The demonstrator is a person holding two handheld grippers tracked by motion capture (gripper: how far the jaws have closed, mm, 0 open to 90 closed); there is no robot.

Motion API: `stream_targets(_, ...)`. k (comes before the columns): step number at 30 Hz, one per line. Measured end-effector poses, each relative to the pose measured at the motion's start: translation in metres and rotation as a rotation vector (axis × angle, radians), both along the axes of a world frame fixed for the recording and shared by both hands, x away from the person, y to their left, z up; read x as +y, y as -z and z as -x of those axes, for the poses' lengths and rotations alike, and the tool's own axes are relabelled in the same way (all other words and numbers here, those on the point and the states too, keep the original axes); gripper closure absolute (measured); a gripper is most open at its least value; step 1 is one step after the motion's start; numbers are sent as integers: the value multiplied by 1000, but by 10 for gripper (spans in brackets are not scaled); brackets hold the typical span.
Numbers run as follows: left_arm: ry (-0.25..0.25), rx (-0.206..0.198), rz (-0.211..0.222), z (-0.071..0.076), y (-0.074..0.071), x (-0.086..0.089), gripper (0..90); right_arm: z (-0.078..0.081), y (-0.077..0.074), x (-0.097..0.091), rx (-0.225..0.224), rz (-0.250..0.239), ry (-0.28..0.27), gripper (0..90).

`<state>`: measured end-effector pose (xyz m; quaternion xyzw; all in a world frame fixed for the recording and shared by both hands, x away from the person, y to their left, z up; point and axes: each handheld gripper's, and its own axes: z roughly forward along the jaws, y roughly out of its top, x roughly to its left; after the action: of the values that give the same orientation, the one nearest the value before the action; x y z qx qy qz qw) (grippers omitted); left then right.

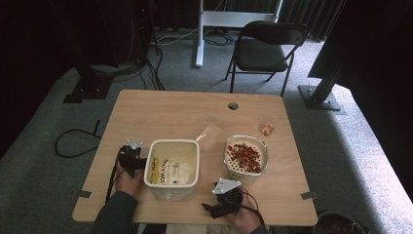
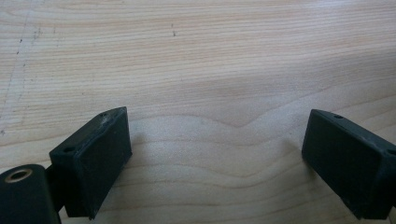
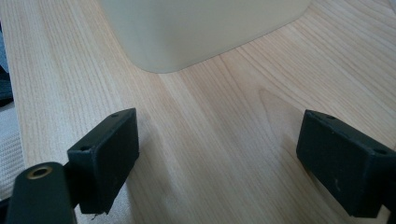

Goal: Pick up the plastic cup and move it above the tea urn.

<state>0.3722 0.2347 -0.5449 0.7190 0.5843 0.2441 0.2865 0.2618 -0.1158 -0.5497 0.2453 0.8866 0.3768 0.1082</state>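
Resting on the counter (image 1: 160,105), both grippers sit at its near edge with two containers between and ahead of them. Largest is the tub (image 1: 172,168), a cream square one with a printed label on its near side; it stands just right of the left gripper (image 1: 130,161), nearly touching it. Next is the strainer (image 1: 246,158), a perforated cream pot holding red bits, standing just beyond the right gripper (image 1: 221,197) and slightly to its right. In the right gripper view a pale rounded corner (image 3: 196,32) stands ahead of the jaws, apart from them; I cannot tell which container it belongs to. The left gripper view looks onto bare wood. Both pairs of jaws stand wide with nothing between them. A clear wrapper (image 1: 209,131) lies behind the containers, and a small orange crumb (image 1: 266,128) farther right. Judging by place, the left hand is nearer the tub, the right nearer the strainer.
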Motion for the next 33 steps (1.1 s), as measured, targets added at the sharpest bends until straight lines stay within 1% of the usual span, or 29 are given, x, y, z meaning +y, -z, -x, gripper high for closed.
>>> stream_targets(4, 3, 0, 0, 0, 0, 0, 88, 0, 0, 0, 0, -2, 2, 141)
stream_targets(5, 5, 0, 1, 0, 0, 0, 88, 1, 0, -1, -5, -5, 7, 167)
stream_targets(6, 12, -1, 3, 0, 0, 0, 88, 2, 0, -1, -7, -11, 11, 202)
stream_targets(7, 23, -2, 3, 1, 0, 1, 88, 6, -2, -2, -5, -15, 30, 299)
stream_targets(8, 38, 0, 2, 2, 0, 2, 88, 8, -4, -2, 3, -8, 50, 361)
stream_targets(10, 47, 1, 3, 2, 0, 2, 88, 9, -6, -2, 8, -5, 49, 371)
stream_targets(11, 56, 1, 2, 2, 0, 2, 88, 10, -7, -2, 7, -13, 46, 378)
stream_targets(12, 59, -1, 2, 2, 0, 3, 91, 13, -11, -2, -10, -18, 42, 398)
stream_targets(14, 76, -4, 2, 2, -1, 4, 109, 16, -14, -1, -25, -10, 38, 399)
stream_targets(16, 86, -2, 4, 2, -2, 4, 157, 21, -22, 0, -42, -21, 36, 414)
stream_targets(18, 99, 5, 1, 2, -3, 4, 181, 24, -32, -1, -73, -30, 30, 418)
stream_targets(20, 109, 4, 3, 1, -6, 5, 310, 27, -40, -3, -101, -32, 32, 417)
stream_targets(22, 135, 14, -2, -3, -8, 5, 367, 30, -46, -6, -119, -38, 40, 416)
stream_targets(24, 185, 11, 28, -9, -11, 7, 390, 34, -47, -9, -130, -36, 49, 409)
stream_targets(25, 201, -1, 44, -10, -13, 6, 390, 35, -46, -10, -135, -32, 52, 407)
stream_targets(27, 254, -42, 84, -16, -23, 6, 393, 37, -42, -12, -135, -17, 65, 394)
stream_targets(29, 296, -81, 119, -24, -32, 7, 382, 36, -36, -14, -130, -1, 74, 384)
stream_targets(30, 313, -94, 125, -29, -37, 7, 374, 35, -33, -15, -119, 5, 80, 382)
stream_targets(31, 333, -106, 141, -35, -42, 7, 359, 35, -31, -15, -113, 6, 84, 382)
stream_targets(33, 362, -122, 165, -44, -49, 6, 351, 34, -29, -15, -113, 9, 83, 375)
